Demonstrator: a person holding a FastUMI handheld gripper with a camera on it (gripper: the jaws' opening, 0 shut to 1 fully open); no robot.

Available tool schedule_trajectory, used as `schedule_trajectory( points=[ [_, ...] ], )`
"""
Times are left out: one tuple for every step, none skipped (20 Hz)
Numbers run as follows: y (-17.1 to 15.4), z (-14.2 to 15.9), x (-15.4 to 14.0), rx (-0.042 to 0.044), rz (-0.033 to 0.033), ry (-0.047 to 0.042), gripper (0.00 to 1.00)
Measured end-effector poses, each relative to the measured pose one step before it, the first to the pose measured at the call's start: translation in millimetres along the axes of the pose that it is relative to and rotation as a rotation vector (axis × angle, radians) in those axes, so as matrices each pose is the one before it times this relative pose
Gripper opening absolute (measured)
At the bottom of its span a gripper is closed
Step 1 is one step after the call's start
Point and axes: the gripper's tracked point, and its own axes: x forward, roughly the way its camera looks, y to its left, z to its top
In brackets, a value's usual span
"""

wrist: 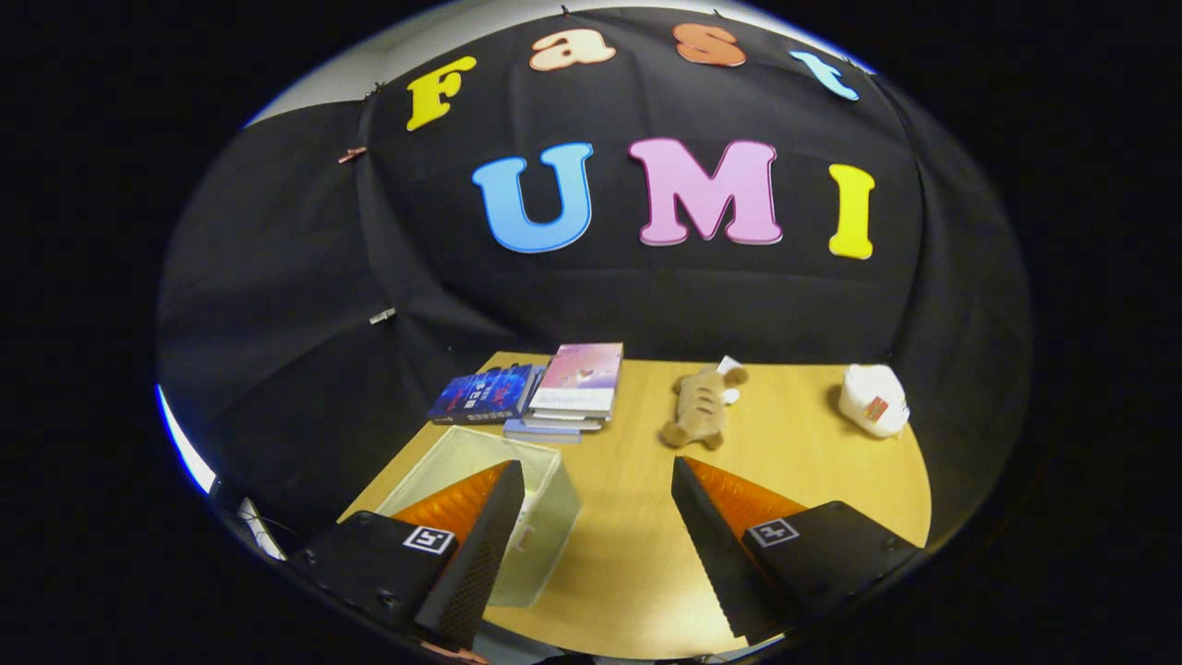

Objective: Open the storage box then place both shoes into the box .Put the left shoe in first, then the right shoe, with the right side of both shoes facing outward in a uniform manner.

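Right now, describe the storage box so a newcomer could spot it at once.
Start at the wooden table in front of the black cloth wall. The storage box sits near the table's front corner, partly behind one finger of the open gripper, with the stacked books beyond it. It is the one translucent, pale, straight-walled container; the plush toy and white bag lie farther off.

Square-tagged, ridge-padded hand-held gripper (596, 471)
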Motion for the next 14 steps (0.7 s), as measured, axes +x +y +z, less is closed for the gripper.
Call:
schedule_trajectory(
  points=[
    [-15.19, 10.77, -8.73, -0.01585, -0.00378, -0.03595, 0.99],
    [-15.99, 10.91, -8.47, -0.00727, -0.00802, -0.03774, 0.99],
    [-11.85, 10.87, -7.24, -0.00302, 0.00072, -0.04045, 0.99],
    [-14.35, 10.92, -6.59, -0.00160, -0.00277, -0.04492, 0.99],
    [-15.26, 11.51, -8.11, -0.00051, -0.00596, -0.04176, 0.98],
    [-13.62, 9.06, -5.95, 0.00206, -0.00555, -0.03974, 0.99],
    [-14.74, 9.44, -7.33, -0.00940, -0.00771, -0.03474, 0.98],
    [-20.02, 8.10, -4.14, -0.01284, -0.02085, -0.03886, 0.98],
    [-13.92, 4.41, -3.34, -0.00124, -0.01949, -0.03421, 0.98],
    [-11.42, 5.81, -5.57, 0.01768, -0.00947, -0.01843, 0.98],
    [-5.89, 1.44, -8.77, 0.02797, -0.00267, -0.00708, 0.98],
    [-8.22, 0.62, -4.65, 0.00380, -0.01121, -0.01113, 0.98],
    [-13.04, -3.19, -1.44, -0.00614, -0.02500, -0.00776, 0.98],
    [-10.79, -4.05, -2.15, -0.00529, -0.03354, -0.00489, 0.98]
  ],
)
